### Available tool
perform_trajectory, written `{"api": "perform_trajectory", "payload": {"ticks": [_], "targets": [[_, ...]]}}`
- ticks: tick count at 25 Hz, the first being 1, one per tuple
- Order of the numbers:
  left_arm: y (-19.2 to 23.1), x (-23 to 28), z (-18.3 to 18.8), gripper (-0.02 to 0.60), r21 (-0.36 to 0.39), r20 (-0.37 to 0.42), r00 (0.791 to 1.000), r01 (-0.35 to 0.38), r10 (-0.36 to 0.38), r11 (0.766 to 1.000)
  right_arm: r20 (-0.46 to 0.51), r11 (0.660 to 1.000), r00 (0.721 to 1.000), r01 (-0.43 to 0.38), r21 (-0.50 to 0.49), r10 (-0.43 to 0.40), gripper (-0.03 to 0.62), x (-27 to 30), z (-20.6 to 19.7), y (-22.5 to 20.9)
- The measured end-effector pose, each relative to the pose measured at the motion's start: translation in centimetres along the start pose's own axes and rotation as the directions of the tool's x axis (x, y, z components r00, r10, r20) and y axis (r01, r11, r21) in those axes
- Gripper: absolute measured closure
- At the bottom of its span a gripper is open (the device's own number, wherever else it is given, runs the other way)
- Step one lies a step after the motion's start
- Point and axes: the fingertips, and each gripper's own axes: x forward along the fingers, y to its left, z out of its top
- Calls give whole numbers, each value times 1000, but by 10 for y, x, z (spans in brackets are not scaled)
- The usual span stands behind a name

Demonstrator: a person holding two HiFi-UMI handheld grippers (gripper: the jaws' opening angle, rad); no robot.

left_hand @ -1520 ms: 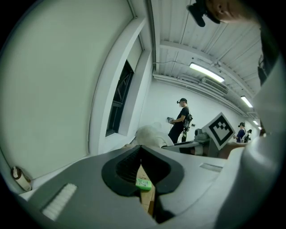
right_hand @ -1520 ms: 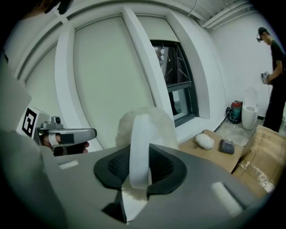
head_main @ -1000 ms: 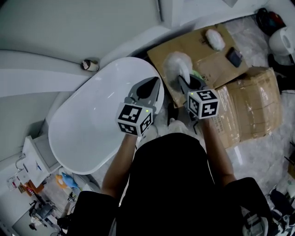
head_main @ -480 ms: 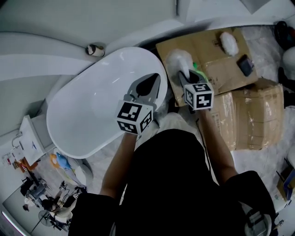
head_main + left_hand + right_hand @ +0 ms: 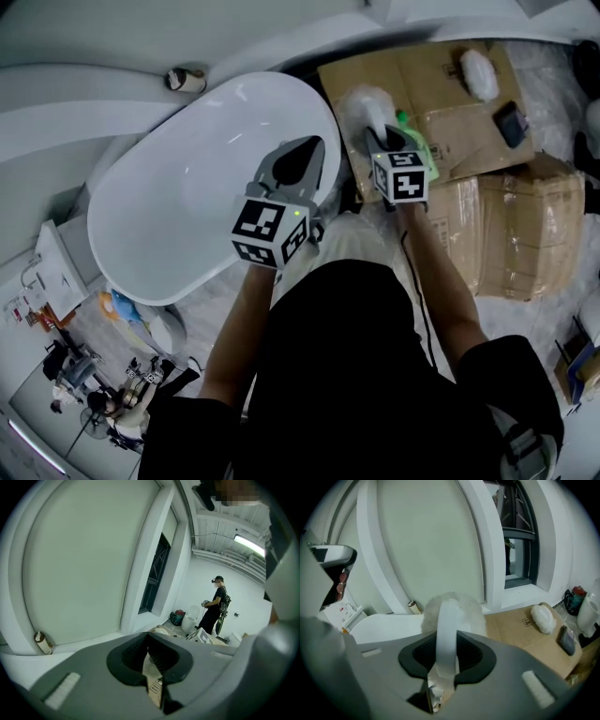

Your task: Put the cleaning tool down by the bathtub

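Two tongs hang side by side. The left tongs (image 5: pixel 314 142) sit above the right rim of the tub (image 5: pixel 178 216), their jaws closed together with nothing between them. Just to their right, the right tongs (image 5: pixel 379 139) are clamped on the white handle of the tool (image 5: pixel 361 101). Its fluffy head sticks out past the jaw tips, over the left edge of the cardboard (image 5: pixel 441 103), just beside the tub. A white pad (image 5: pixel 478 73) lies on the cardboard, well beyond the right tongs.

One bathtub (image 5: pixel 178 216), one fluffy cleaning tool (image 5: pixel 364 101), two grippers (image 5: pixel 306 146) (image 5: pixel 377 133), one loose white pad (image 5: pixel 478 73), seemingly two cardboard pieces (image 5: pixel 441 112) (image 5: pixel 520 234).
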Motion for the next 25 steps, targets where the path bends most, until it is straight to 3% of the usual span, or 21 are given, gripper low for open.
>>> {"api": "perform_trajectory", "payload": {"ticks": [18,25], "targets": [[43,41,-45,582,-78,-66,997,-44,39,996,-85,1000,996,4,21,-2,503,92,-47,-25],[51,48,-59,582,-107,-79,995,-66,58,992,-107,995,993,58,77,-50,502,116,-66,-42]]}}
